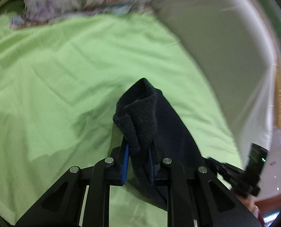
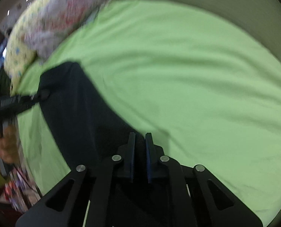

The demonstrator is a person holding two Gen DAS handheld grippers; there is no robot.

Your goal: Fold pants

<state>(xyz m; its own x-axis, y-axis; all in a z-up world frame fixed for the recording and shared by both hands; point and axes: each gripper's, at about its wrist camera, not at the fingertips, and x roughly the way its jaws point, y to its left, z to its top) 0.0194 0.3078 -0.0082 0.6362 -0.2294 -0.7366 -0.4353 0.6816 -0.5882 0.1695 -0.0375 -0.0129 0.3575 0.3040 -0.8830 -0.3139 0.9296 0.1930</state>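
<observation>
Green bedsheet (image 2: pixel 197 66), floral pillow (image 2: pixel 51 19) beyond

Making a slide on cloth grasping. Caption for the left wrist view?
Left gripper shut on a bunched edge of the dark pants, above a green bedsheet.

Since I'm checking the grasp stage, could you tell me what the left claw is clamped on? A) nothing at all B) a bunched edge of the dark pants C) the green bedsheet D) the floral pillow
B: in the left wrist view the left claw has a bunched fold of the dark pants pinched between its blue pads, above the green bedsheet.
</observation>
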